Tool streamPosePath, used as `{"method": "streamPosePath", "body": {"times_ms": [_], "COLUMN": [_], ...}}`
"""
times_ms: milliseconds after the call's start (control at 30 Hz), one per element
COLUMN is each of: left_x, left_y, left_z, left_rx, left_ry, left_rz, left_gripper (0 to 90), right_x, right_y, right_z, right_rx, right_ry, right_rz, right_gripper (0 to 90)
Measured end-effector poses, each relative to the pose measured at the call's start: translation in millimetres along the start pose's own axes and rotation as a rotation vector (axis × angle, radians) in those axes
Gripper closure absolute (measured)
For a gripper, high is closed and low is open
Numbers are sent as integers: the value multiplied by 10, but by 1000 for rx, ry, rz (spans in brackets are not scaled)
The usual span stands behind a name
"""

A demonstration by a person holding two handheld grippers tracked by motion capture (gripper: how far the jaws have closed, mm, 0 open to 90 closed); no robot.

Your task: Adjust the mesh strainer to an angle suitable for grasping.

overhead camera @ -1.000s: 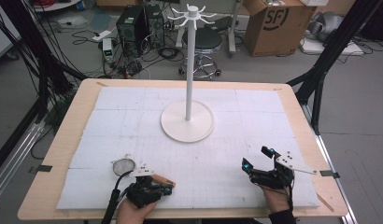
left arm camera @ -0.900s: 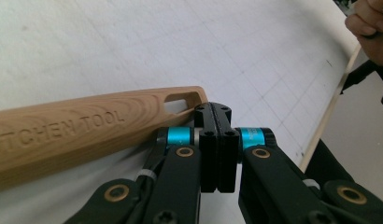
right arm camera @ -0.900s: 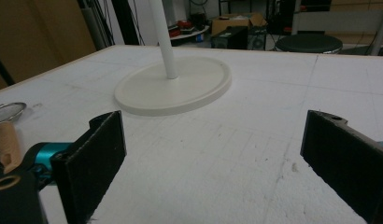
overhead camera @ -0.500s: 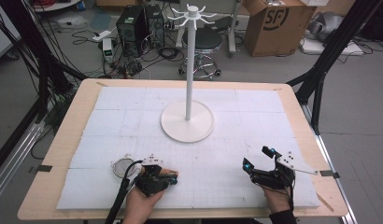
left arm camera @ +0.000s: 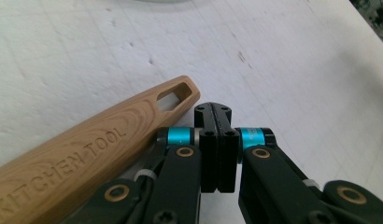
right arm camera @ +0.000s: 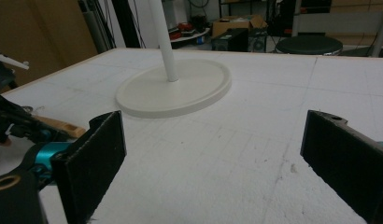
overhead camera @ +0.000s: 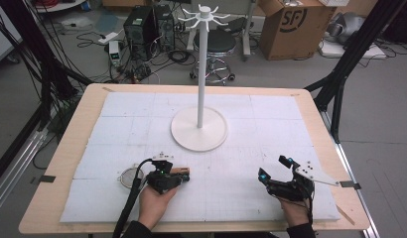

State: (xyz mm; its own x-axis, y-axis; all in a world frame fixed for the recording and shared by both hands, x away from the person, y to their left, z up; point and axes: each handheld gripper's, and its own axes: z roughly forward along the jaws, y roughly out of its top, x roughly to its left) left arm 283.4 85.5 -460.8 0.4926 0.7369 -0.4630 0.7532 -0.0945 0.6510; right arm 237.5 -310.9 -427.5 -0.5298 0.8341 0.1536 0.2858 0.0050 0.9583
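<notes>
Sliding rightward since the earlier frame, the left gripper (overhead camera: 184, 174) is lying closed, empty, beside the wooden-handled strainer (left arm camera: 87, 149), seemingly ungrasped; the right gripper (overhead camera: 275, 172) is waiting wide open; hanging on the stand (overhead camera: 200, 74) remains undone.

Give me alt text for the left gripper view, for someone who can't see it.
The left gripper, its two black jaws pressed shut with nothing between them, points across a white gridded table mat. Just to its left in the picture lies a wooden handle stamped KITCHEN TOOL, with a hanging slot at its tip, beside the jaws rather than in them.
</notes>
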Motion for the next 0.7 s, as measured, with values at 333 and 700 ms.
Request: {"method": "streamPosePath", "body": {"times_ms": [333, 700], "left_x": [111, 132], "left_y": [77, 174], "left_z": [42, 106], "left_rx": [-16, -43], "left_ry": [-2, 46], "left_rz": [-89, -67], "left_gripper": [899, 899], "right_x": [9, 8], "right_y": [-2, -6], "right_z": [5, 17], "right_rx": [6, 6], "right_ry": [2, 3], "right_rz": [2, -7], "right_gripper": [59, 59]}}
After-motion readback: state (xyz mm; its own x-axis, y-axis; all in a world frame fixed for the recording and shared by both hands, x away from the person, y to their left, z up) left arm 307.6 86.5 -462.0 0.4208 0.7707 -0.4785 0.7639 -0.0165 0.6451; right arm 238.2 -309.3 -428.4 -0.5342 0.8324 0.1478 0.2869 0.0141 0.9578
